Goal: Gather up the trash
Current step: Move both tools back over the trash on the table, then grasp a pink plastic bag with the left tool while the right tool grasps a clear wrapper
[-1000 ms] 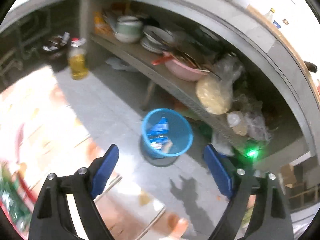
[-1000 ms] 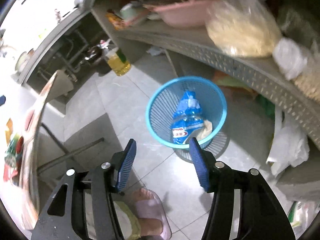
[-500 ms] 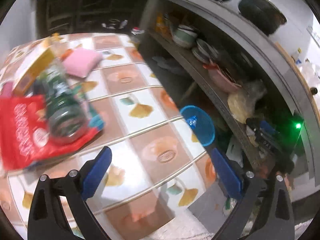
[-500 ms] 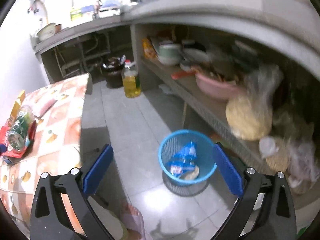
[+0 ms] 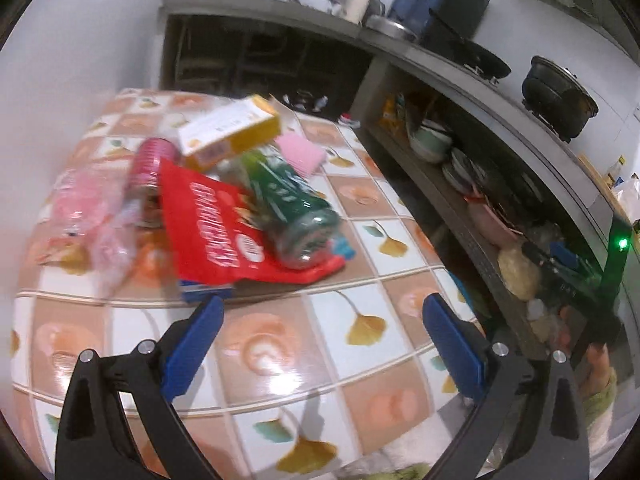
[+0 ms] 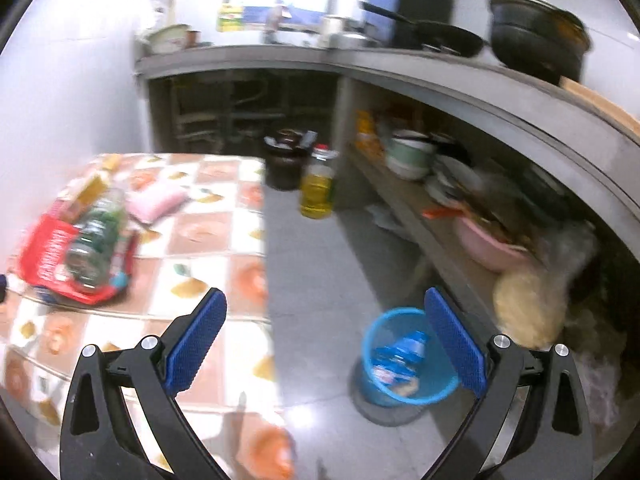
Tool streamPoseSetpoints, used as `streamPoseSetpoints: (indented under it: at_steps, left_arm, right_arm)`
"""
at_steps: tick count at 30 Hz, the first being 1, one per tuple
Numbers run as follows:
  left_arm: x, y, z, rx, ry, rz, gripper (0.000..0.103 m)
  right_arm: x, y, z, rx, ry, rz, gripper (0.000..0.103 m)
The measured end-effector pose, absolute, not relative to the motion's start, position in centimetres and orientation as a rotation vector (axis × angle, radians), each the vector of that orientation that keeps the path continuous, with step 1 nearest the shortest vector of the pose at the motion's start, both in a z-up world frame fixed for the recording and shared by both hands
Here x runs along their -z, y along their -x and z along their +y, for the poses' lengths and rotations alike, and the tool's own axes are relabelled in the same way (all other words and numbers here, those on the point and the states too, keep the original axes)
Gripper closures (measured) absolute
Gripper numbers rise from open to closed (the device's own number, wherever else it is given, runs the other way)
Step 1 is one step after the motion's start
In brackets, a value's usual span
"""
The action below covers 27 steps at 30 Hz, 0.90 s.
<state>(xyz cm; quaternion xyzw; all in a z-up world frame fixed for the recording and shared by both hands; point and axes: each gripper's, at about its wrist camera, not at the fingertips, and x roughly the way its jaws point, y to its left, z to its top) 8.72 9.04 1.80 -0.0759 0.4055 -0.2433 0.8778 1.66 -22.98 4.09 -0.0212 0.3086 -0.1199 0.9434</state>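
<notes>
Red, crinkled plastic snack bag [image 5: 224, 232] lies on the tile-patterned table [image 5: 280, 344], a green plastic bottle [image 5: 292, 208] resting on it. Both the left gripper [image 5: 322, 344] and right gripper [image 6: 324, 344] gape wide, empty. Right of the table, a blue mesh wastebasket [image 6: 400, 364] holds wrappers.

We cannot read the print on the red packet [image 5: 224, 236], smeared by motion. At nine o'clock in the left wrist view the pink plastic [image 5: 86, 208] blurs into a shapeless mass. The blue basket [image 6: 404, 364] is partly hidden behind the right gripper's [image 6: 326, 340] finger, its contents too blurred to name.
</notes>
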Motion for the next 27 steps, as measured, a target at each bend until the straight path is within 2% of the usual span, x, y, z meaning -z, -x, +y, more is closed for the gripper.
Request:
streamPoseSetpoints:
  at_steps: [6, 12, 19, 22, 27]
  left_arm:
    - [-2.4, -7.9, 11.9, 0.48, 0.136, 0.718, 0.006]
    - [-2.1, -8.7, 14.8, 0.394, 0.15, 0.649, 0.006]
    - [-1.0, -10.4, 18.0, 0.177, 0.026, 0.598, 0.006]
    - [-0.2, -11.5, 18.5, 0.094, -0.051, 0.595, 0.015]
    - [1.0, -12.6, 18.1, 0.08, -0.143, 0.59, 0.036]
  right_arm:
    - [-4.9, -2.5, -18.1, 0.007, 0.037, 0.563, 0.008]
    - [-4.7, -4.1, -14.1, -0.102, 0.046, 0.587, 0.008]
    - [-4.1, -6.8, -11.6, -0.224, -0.04, 0.648, 0.008]
    - [-3.5, -7.6, -10.5, -0.253, -0.055, 0.665, 0.008]
    - [-2.6, -8.6, -8.7, -0.294, -0.044, 0.7, 0.008]
